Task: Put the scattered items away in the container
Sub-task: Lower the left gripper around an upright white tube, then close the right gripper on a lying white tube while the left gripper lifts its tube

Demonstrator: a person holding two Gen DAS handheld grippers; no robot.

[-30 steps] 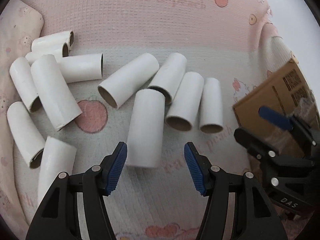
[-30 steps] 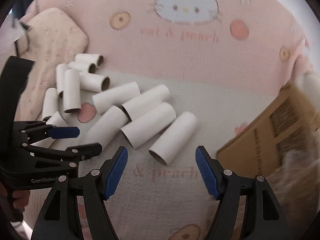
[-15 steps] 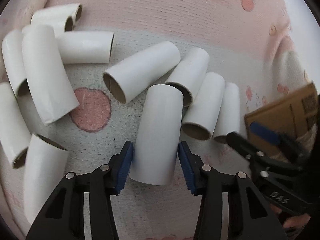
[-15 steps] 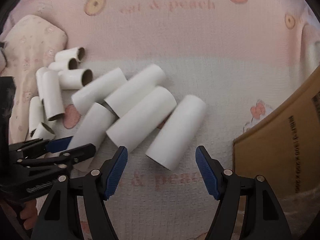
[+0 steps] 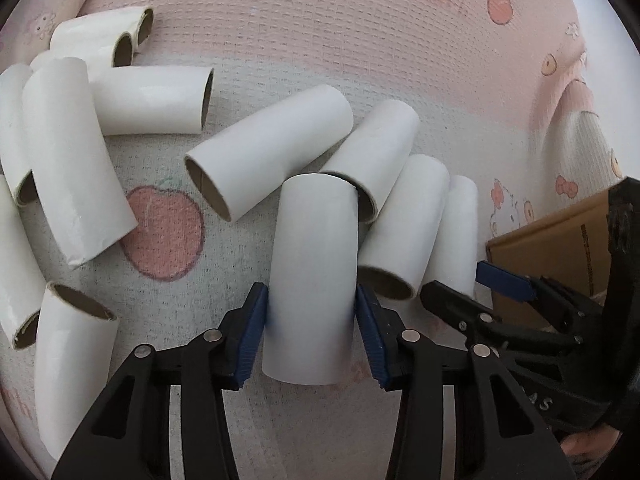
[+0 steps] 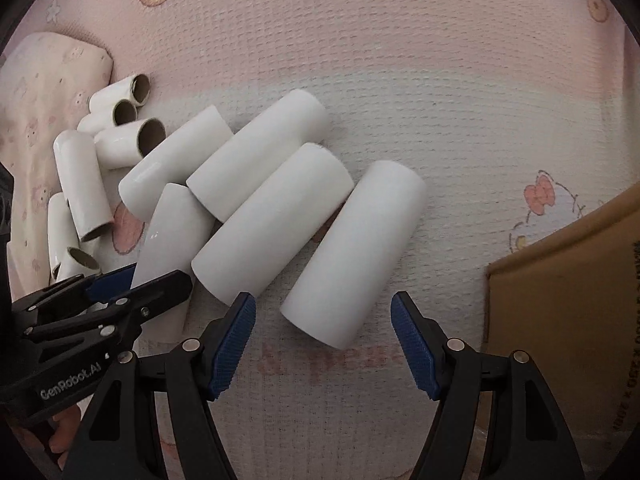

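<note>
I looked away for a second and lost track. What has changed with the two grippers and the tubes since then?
The left gripper came down over a white cardboard tube; its jaws have just been closing and now press its sides. The right gripper came down toward the rightmost tube, closing slightly, still open and not touching. The other tubes, blanket and cardboard box stayed put.

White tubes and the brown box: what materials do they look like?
White tubes: likely cardboard cores, brown paper inside at the open ends, glossy white outer wrap with highlights. Brown box: seems corrugated cardboard, matte kraft face, black print.
</note>
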